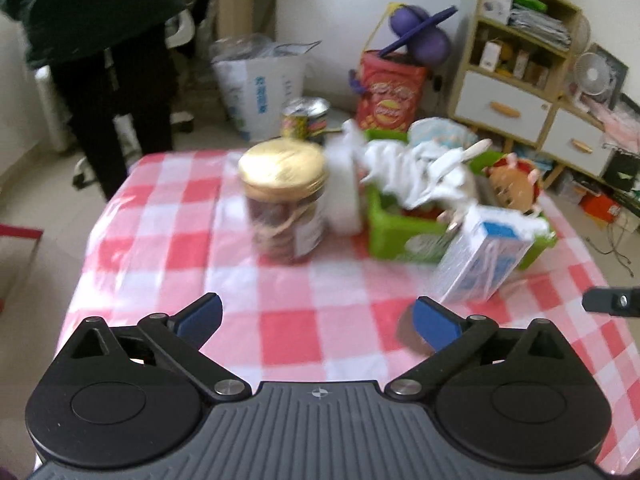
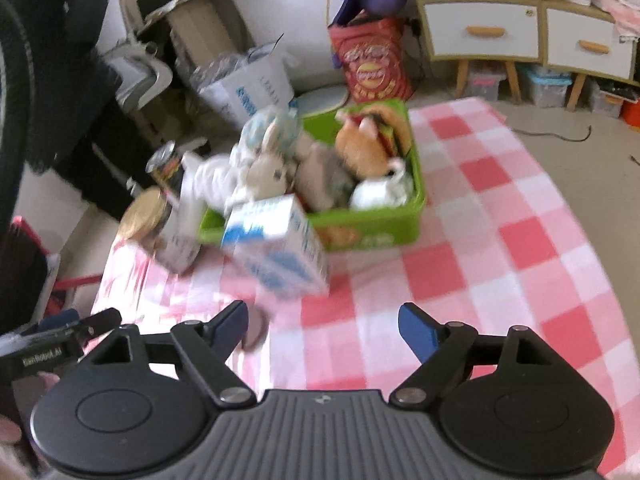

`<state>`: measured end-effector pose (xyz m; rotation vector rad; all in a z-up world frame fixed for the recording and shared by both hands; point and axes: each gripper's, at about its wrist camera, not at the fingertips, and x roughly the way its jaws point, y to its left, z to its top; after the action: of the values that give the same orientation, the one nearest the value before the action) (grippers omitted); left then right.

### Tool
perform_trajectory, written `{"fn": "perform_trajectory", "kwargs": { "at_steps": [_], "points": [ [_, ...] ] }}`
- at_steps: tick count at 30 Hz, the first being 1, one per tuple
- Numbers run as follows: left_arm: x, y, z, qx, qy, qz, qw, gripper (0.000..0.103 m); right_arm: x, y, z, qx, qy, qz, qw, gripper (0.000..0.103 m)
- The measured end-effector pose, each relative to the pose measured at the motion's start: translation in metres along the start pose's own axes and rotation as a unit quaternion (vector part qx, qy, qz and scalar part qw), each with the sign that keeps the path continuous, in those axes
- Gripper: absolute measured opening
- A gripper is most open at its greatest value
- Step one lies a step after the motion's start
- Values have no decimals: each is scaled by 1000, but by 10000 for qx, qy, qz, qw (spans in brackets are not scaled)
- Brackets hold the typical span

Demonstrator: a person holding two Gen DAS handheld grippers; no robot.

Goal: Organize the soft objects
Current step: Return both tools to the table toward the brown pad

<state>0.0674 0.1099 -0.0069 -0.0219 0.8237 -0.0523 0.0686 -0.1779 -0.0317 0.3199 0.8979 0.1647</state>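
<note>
A green bin [image 1: 394, 240] [image 2: 372, 232] on the red-and-white checked table [image 1: 192, 248] [image 2: 500, 248] is heaped with soft things: white cloth [image 1: 404, 168] [image 2: 216, 176], a pale plush rabbit [image 2: 268, 168], an orange plush [image 1: 510, 186] [image 2: 360, 148] and a burger plush [image 2: 394, 124]. My left gripper [image 1: 318, 322] hangs open above bare cloth, well short of the bin, nothing between its blue pads [image 1: 200, 318]. My right gripper [image 2: 324, 332] is open too, empty, nearer than the bin.
A blue-and-white carton [image 1: 480, 258] [image 2: 276, 244] leans in front of the bin. A gold-lidded jar [image 1: 284, 204] [image 2: 148, 216], a white block [image 1: 342, 184] and a tin can [image 1: 306, 116] stand left of it. A person in dark clothes [image 1: 100, 40] stands at the far left. Shelves [image 1: 520, 52] line the wall.
</note>
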Motion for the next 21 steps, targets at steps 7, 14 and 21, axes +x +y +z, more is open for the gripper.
{"fn": "perform_trajectory", "kwargs": {
  "at_steps": [7,14,21],
  "points": [
    [1,32,-25,-9,-112,-126,9999,98,23,10,-28,-319,417,10,9986,58],
    [12,52,-54,223,-167,-220,9994,98,44,21,-49,-788,541,-113,9954,58],
    [34,62,-79,579,-281,-521,9966,98,63,42,-68,-1316,206,224,9908,58]
  ]
}}
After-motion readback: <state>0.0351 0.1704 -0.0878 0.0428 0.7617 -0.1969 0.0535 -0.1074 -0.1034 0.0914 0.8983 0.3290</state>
